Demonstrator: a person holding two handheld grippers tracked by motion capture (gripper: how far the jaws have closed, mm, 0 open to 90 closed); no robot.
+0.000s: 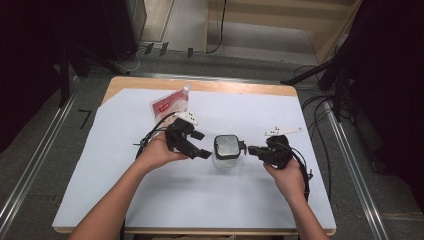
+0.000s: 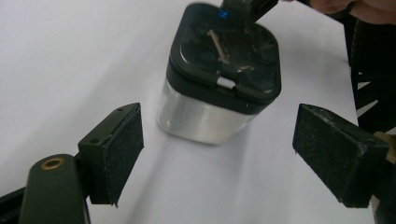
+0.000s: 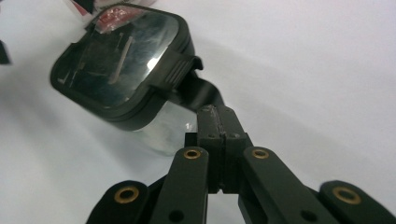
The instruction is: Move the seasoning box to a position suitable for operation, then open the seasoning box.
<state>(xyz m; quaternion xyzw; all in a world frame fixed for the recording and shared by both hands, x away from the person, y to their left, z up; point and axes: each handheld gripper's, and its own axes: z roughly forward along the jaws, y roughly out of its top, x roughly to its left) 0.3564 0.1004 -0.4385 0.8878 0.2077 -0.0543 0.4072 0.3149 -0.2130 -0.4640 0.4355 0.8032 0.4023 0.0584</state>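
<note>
Item: clear square container (image 1: 226, 152) with a black lid (image 2: 226, 51), standing upright on the white sheet (image 1: 150, 200) that covers the table; we take it as our landmark.

Right gripper (image 1: 248, 149): at the container's right side, jaws pressed together. In the right gripper view their tips (image 3: 216, 122) pinch a black latch tab (image 3: 198, 91) that sticks out from the lid's edge.

Left gripper (image 1: 202, 153): at the container's left side, jaws spread wide and apart from it. In the left gripper view the pads (image 2: 125, 149) stand short of the clear wall, with nothing between them.

Red-and-white pouch (image 1: 171, 103): behind the container and to its left, well apart, lying flat.

Hazards, as we judge them: nothing braces the body, so a pull on the tab could tip or drag the whole container across the smooth sheet. The pinch is at the very tip, so the tab may slip free. If the left jaws close too high, they would clamp the lid shut.
</note>
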